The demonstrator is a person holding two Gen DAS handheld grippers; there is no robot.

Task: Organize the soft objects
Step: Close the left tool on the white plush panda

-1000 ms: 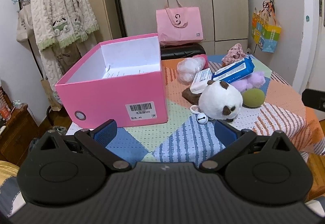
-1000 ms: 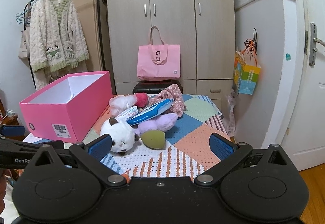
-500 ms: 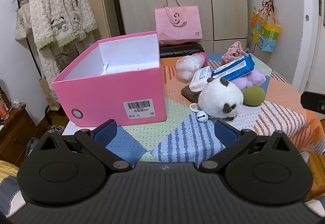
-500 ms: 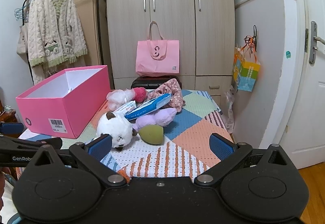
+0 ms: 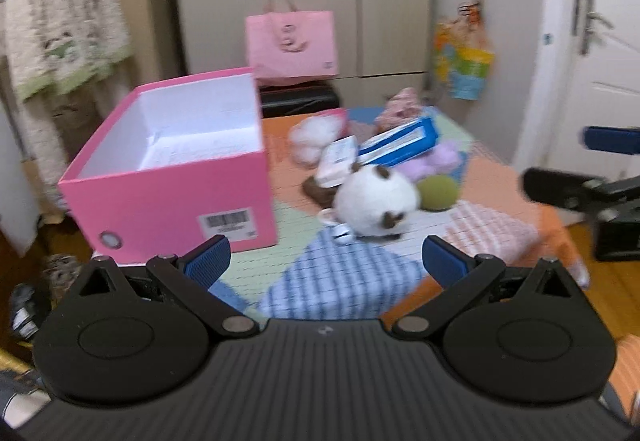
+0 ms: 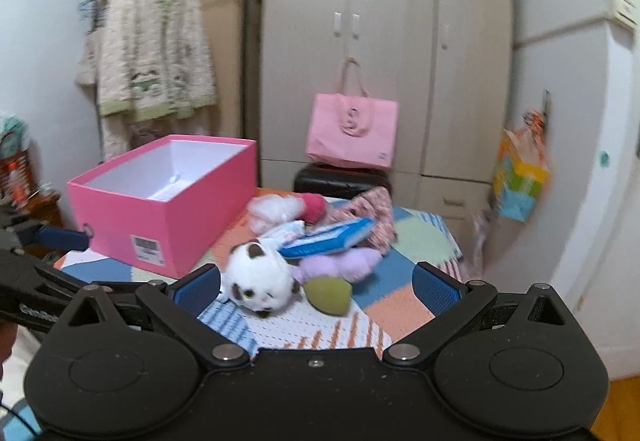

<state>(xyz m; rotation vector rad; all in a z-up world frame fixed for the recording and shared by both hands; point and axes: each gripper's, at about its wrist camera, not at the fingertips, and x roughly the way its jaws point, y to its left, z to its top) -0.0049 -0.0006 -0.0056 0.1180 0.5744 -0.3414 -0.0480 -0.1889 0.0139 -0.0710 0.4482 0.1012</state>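
Both views have shifted since a second ago: the left gripper (image 5: 326,259) has swung right, bringing the right gripper (image 5: 576,177) into its view, and the right camera now sits nearer the pile. Judgement: approach phase; nothing is picked yet. Both tongs stand wide and empty.

The white plush toy (image 6: 258,277) lies near the table's (image 6: 400,305) front edge, round, with dark ears, touching the green sponge (image 6: 330,293) and purple plush (image 6: 344,263). The pink box (image 6: 160,209) sits open and empty at the table's left side.
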